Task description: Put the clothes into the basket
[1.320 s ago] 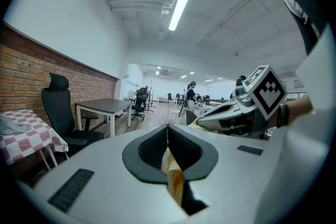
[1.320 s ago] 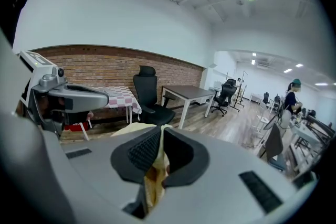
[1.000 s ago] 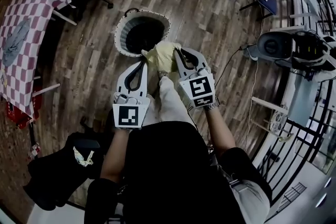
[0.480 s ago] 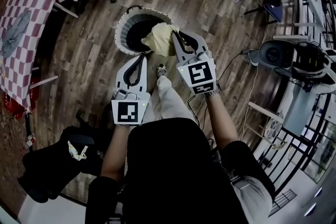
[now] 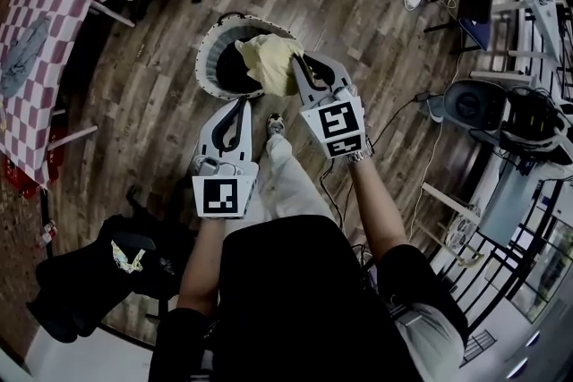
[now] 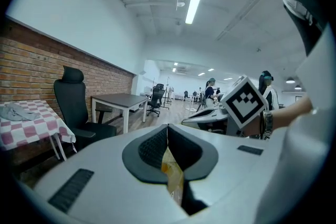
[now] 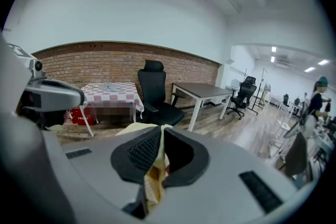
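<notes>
The yellow garment (image 5: pixel 265 60) has moved over the basket (image 5: pixel 202 63) mouth, clenched in the right hand-held gripper (image 5: pixel 296 60), with the left hand-held gripper (image 5: pixel 241 101) closed alongside; next, probably lower and release.

I see a black top (image 5: pixel 295 300) with short sleeves filling the lower middle of my head view. Just above the top run pale trousers (image 5: pixel 288 183), and a metal wristwatch (image 5: pixel 361 157) shows above its right sleeve. The left gripper (image 5: pixel 240 103) and right gripper (image 5: pixel 300 63) are grey-white shells with black ribbed pads (image 7: pixel 144 150). Each carries a black-and-white marker cube (image 5: pixel 221 197).
</notes>
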Demonstrator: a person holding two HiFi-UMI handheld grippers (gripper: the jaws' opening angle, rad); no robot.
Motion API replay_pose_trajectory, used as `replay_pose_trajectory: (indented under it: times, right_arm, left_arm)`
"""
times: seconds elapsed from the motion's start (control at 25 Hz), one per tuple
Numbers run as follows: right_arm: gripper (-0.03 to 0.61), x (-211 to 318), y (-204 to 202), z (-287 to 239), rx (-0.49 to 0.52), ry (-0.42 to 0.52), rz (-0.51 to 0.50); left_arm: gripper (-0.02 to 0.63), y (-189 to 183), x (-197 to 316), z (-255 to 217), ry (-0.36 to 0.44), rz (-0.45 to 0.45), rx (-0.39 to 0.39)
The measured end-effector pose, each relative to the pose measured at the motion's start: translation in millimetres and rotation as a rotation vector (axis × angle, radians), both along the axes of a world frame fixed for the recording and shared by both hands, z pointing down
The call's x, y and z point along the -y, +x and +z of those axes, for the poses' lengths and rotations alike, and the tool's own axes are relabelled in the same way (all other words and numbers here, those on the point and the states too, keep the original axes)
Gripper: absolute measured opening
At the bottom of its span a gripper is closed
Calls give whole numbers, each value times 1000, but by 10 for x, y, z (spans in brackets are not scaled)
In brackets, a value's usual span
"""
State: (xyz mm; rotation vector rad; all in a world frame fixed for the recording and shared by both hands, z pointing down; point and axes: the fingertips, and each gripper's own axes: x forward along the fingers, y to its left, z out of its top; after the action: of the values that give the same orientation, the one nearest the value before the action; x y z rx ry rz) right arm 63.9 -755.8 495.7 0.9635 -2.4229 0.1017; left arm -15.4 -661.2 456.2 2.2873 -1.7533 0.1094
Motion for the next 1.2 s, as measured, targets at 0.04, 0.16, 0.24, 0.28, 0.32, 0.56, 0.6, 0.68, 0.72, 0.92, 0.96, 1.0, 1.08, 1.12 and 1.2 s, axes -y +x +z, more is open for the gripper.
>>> replay_pose_trajectory:
  times: [0.04,0.16,0.24,0.28,0.32,0.56,0.6,0.68,0.72,0.92,0.96,1.0,1.08,1.12,1.2]
  right_arm:
    - [26,31,13,96,-1,-13,4]
    - [26,132,70,405,-6,-53,20]
    - [26,195,114,613,-18,-71,34]
    - [26,229,137,716,-23,-80,43]
    - [26,262,161,821,-28,-89,53]
    - [26,301,326,1473,-78,-163,93]
    - [26,284,355,1585,-90,-176,97]
    - [26,237,413,1806,-108,-208,106]
    - [26,212,438,1912,-117,-223,110]
    - [26,135,518,2380,-155,-279,119]
    - [26,128,541,2464,-160,-289,124]
    - [26,116,567,2552,-164,-302,130]
    - [26,73,619,2733,-173,-331,143]
    - [26,45,646,2824,-179,-346,149]
    - [26,-9,700,3004,-189,-380,158]
  left_arm:
    - [14,5,31,46,-3,0,2]
    - [14,27,129,205,-15,6,12]
    - [14,39,191,313,-24,10,8]
    - [14,46,221,372,-30,13,6]
    - [14,56,251,436,-37,17,7]
    - [14,179,358,889,-85,38,11]
    - [14,194,373,972,-97,36,12]
    - [14,201,420,1119,-115,24,5]
    - [14,196,455,1173,-118,16,-3]
    - [14,163,610,1365,-116,2,-13]
    - [14,160,629,1410,-118,2,-10]
    - [14,155,642,1460,-121,0,-8]
    - [14,136,647,1568,-132,-5,-9]
    - [14,126,643,1624,-140,-7,-9]
    - [14,104,629,1750,-161,-15,-7]
